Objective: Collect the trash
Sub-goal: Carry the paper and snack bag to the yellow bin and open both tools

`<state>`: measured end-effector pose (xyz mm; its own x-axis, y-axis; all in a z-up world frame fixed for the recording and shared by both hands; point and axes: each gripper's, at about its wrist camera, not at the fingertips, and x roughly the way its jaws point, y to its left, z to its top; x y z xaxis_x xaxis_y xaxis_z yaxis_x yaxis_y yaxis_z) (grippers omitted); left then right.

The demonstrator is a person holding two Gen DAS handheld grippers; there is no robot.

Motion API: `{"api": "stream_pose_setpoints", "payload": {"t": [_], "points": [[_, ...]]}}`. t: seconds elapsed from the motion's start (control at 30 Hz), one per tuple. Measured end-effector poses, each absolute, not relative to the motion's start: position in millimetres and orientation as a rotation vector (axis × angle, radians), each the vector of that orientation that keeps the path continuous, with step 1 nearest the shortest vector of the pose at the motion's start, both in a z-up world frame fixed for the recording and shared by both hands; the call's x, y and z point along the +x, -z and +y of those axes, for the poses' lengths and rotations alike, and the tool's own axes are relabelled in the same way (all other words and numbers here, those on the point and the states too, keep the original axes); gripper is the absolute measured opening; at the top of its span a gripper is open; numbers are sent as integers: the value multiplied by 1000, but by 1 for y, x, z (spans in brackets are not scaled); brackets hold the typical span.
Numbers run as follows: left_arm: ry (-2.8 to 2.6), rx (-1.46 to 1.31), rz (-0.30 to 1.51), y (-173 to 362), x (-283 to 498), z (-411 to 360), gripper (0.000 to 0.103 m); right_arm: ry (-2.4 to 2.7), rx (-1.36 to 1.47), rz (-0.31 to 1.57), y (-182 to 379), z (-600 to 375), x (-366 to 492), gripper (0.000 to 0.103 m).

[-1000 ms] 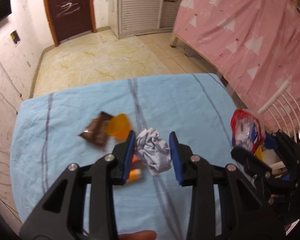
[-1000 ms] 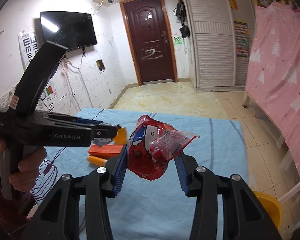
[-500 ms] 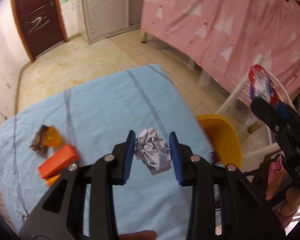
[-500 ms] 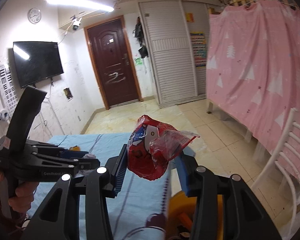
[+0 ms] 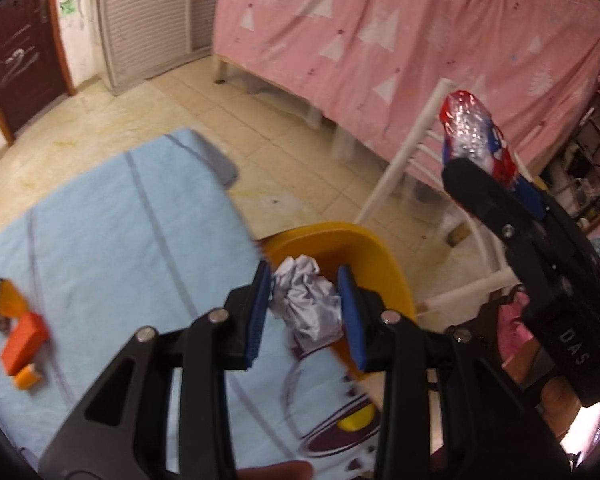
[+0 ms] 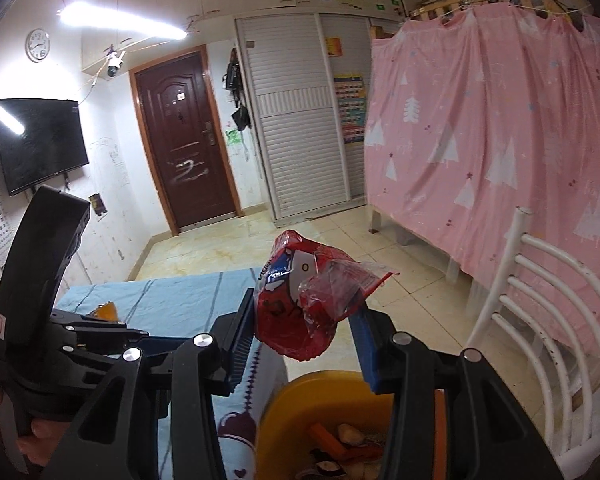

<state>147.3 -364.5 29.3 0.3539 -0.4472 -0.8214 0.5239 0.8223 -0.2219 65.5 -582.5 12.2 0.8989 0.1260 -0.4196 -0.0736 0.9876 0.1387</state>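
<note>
A crumpled paper ball (image 5: 308, 304), white-grey, is sitting clenched between the blue pads of the left tongs (image 5: 303, 312). It is hanging above the near rim of a yellow bin (image 5: 384, 264), just past the edge of the surface (image 5: 112, 232), which is wearing a light blue striped cloth.

A red snack bag (image 6: 304, 308), shiny and crinkled with blue and white print, is being gripped by the right tongs (image 6: 302, 344). It is hovering above the same bin (image 6: 320, 388), and scraps in orange and brown are lying inside the bin. In the left view the bag (image 5: 476, 144) is showing at the upper right, sticking up out of the right tongs (image 5: 496, 192).

More litter is lying on the cloth at the far left of the left view: an orange block (image 5: 24, 344), a small orange piece (image 5: 28, 376) just below it, and an orange and brown wrapper (image 5: 6, 304) just above it.

A white slatted chair (image 6: 540, 332) is standing beside the bin. Behind it a pink curtain (image 6: 500, 140) printed with white trees is hanging. Across the tiled floor (image 6: 380, 248) a dark brown door (image 6: 184, 152) is standing closed, with a black television (image 6: 36, 144) mounted on the wall to its left.
</note>
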Motion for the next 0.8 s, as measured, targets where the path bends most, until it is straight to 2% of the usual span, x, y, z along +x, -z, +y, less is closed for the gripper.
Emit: {"api": "stream_pose_setpoints", "payload": {"t": [0.17,0.27,0.33,0.5,0.57,0.8], "points": [[677,47,1074,-18,155,-381,36,-39,108,479,-4,-593,69,39],[675,42,1084,-14,158,-385,46,-31,109,501,3,-597,74,40],[663,44,1083,-13,159,-386,46,-28,103,514,7,-596,76,41],[635,25,1088,-14,163,-379,46,-5,88,538,13,-594,82,57],[623,18,1084,-15,164,-372,46,-3,84,539,14,-590,80,60],[591,-13,1064,-25,166,-345,48,-18,62,542,15,-578,85,65]]}}
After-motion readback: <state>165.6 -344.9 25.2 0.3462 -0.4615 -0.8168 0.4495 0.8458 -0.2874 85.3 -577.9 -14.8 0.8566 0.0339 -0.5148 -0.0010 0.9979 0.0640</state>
